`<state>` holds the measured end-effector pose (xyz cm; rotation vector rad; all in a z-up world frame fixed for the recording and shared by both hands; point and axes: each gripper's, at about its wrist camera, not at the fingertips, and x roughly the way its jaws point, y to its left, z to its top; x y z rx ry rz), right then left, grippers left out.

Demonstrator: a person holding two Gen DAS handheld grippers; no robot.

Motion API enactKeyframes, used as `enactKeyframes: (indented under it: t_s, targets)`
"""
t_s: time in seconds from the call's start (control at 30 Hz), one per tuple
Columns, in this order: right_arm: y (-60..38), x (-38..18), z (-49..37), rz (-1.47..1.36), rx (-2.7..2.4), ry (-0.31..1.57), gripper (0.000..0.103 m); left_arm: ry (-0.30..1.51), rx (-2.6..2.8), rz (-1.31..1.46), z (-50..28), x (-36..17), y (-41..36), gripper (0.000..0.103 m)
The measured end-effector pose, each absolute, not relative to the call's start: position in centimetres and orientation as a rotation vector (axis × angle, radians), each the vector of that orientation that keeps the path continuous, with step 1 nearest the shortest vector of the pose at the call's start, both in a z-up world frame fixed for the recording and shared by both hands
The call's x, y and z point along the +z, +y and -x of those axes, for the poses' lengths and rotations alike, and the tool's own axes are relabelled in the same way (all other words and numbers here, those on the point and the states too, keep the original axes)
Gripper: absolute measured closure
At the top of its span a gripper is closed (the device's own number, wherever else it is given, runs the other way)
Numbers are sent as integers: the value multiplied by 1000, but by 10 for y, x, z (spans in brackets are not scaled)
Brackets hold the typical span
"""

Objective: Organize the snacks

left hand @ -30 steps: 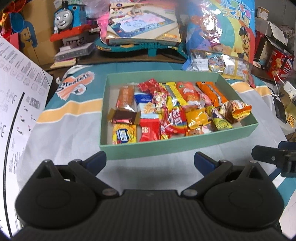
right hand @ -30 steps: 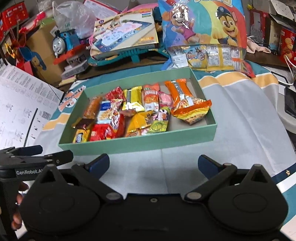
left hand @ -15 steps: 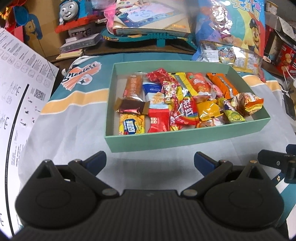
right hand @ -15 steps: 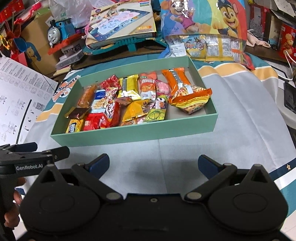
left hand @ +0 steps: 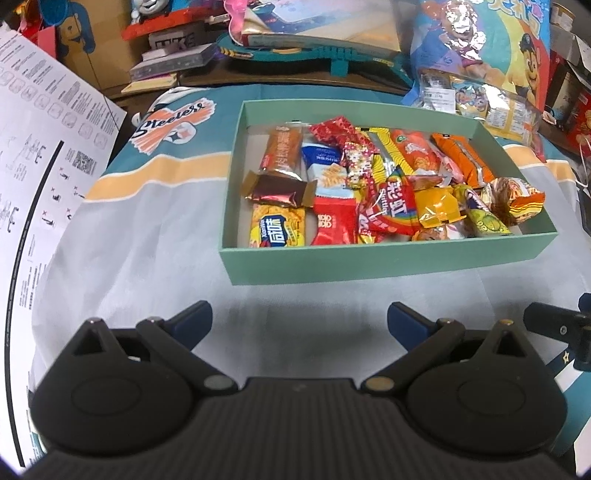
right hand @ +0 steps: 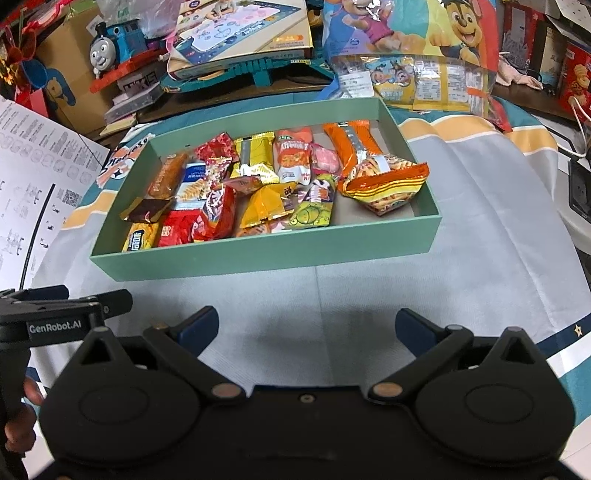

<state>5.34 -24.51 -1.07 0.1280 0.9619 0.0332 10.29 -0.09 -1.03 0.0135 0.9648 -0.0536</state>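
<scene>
A shallow green box [left hand: 369, 258] [right hand: 266, 254] sits on the cloth-covered table, packed with several wrapped snacks: a yellow biscuit pack [left hand: 277, 232], a red pack [left hand: 334, 226], a rainbow candy bag [left hand: 395, 206], an orange chip bag [right hand: 384, 184]. My left gripper [left hand: 299, 321] hovers open over bare cloth in front of the box, nothing between its blue-tipped fingers. My right gripper [right hand: 306, 326] is likewise open and holds nothing, short of the box's near wall. Each gripper shows at the edge of the other's view.
A printed paper sheet [left hand: 33, 155] lies at the left. Behind the box stand a blue toy train [right hand: 110, 40], a drawing-mat box [right hand: 240, 33] and a large cartoon-dog snack bag [right hand: 413, 48]. A hand [right hand: 18, 417] grips the left tool's handle. Grey cloth lies between box and grippers.
Both grippers have risen and drawn back a little from the box, which now sits lower and smaller-framed relative to the clutter behind. Both stay open. The snacks have not moved.
</scene>
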Motion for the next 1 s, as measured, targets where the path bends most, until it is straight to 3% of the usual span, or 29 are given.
enactKeyframes:
  t_s: [1.0]
  targets:
    - [-246, -12, -57, -112, 39, 972, 0, 971, -38, -1, -104, -9, 4, 0]
